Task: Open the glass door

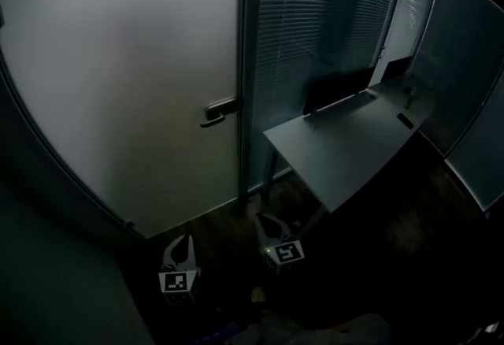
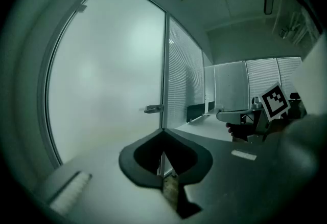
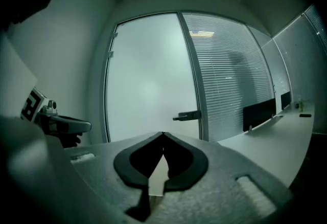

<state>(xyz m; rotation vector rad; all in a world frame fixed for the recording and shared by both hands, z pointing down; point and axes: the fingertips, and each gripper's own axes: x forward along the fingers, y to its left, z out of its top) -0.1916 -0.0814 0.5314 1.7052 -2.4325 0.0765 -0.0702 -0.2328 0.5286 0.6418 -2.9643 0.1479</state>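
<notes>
A frosted glass door fills the upper left of the head view, shut against its frame. Its dark lever handle sits at the door's right edge, also visible as the handle in the left gripper view and the handle in the right gripper view. My left gripper and right gripper hang low, well short of the door, both pointing toward it. Each pair of jaws meets at the tips with nothing between, as seen at the left gripper and the right gripper.
Right of the door stands a glass partition with blinds. A grey desk juts out along it, with small dark items near its far end. The room is dim. A curved wall closes in on the left.
</notes>
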